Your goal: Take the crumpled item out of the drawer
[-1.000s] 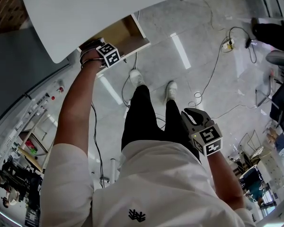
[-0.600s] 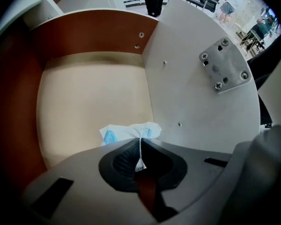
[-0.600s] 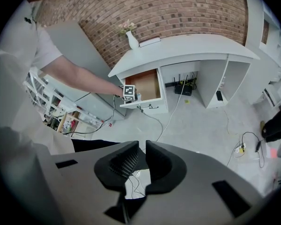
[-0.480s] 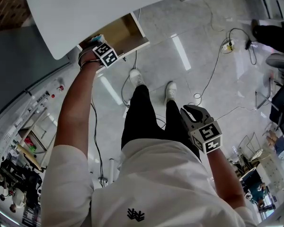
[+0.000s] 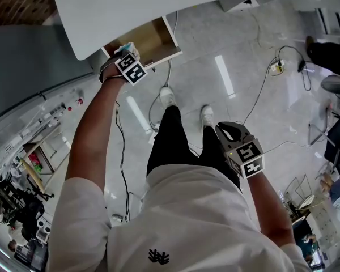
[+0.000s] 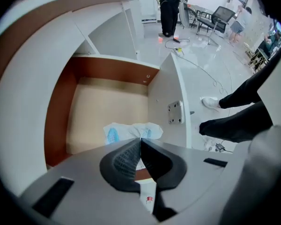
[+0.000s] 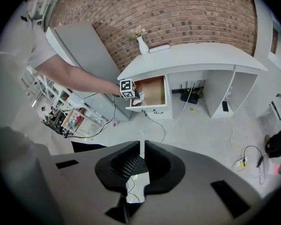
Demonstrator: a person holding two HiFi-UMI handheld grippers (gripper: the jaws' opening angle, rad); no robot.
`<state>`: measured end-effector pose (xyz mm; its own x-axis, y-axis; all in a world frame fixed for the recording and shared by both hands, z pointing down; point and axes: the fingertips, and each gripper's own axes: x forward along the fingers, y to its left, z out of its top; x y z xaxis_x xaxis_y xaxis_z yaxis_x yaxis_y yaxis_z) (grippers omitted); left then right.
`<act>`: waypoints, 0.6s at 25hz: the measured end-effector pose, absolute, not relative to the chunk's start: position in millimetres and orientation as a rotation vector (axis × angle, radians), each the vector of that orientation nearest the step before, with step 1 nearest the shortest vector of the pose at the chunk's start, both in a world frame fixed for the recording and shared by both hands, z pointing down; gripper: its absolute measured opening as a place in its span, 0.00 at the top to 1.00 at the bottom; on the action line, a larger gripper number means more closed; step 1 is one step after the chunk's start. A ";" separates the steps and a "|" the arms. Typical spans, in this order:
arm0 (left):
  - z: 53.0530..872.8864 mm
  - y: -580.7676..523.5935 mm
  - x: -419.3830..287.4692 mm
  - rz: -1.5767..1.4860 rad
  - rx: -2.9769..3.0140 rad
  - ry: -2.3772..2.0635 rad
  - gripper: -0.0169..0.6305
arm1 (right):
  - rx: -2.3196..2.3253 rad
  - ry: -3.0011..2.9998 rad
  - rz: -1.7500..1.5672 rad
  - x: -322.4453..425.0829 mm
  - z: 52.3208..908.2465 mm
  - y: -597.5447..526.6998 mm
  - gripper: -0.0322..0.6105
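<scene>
The crumpled item (image 6: 126, 132) is a white wrapper with blue print. My left gripper (image 6: 140, 140) is shut on its near edge, and the rest hangs just over the pale wooden floor of the open drawer (image 6: 107, 104). In the head view the left gripper (image 5: 124, 53) holds the crumpled item (image 5: 127, 49) at the drawer (image 5: 156, 38), under the white desk top. My right gripper (image 5: 229, 130) is shut and empty, held low beside the person's right hip. In its own view the right gripper (image 7: 142, 144) points across the floor at the distant drawer (image 7: 152, 92).
The curved white desk top (image 5: 187, 4) overhangs the drawer. A white vase (image 7: 143, 45) stands on it against the brick wall. Cables (image 5: 255, 89) trail over the glossy floor by the person's shoes (image 5: 167, 95). A grey cabinet (image 7: 84, 46) stands left of the desk.
The left gripper has closed on the crumpled item and drawn it up from inside the drawer. The right gripper has hardly moved.
</scene>
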<state>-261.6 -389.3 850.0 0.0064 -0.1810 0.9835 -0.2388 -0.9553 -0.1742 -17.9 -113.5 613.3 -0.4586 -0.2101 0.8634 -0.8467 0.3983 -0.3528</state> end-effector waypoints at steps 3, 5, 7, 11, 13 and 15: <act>823.7 -378.3 -250.6 2.102 2.220 -0.502 0.94 | 0.886 -1.942 1.049 -11.0 607.8 -111.8 0.88; 805.0 -368.7 -240.7 2.073 2.231 -0.535 0.94 | 0.895 -1.974 1.044 -3.2 604.3 -108.5 0.88; 784.2 -354.3 -229.0 2.035 2.237 -0.568 0.94 | 0.879 -1.995 1.037 6.3 596.7 -99.6 0.89; 737.3 -317.3 -204.0 1.934 2.241 -0.632 0.94 | 0.828 -2.033 1.000 26.5 579.8 -76.0 0.89; 712.3 -295.9 -189.0 1.867 2.242 -0.659 0.94 | 0.797 -2.043 0.983 36.6 572.7 -63.9 0.89; 684.9 -274.7 -172.0 1.806 2.255 -0.694 0.94 | 0.764 -2.058 0.955 46.0 564.4 -52.8 0.90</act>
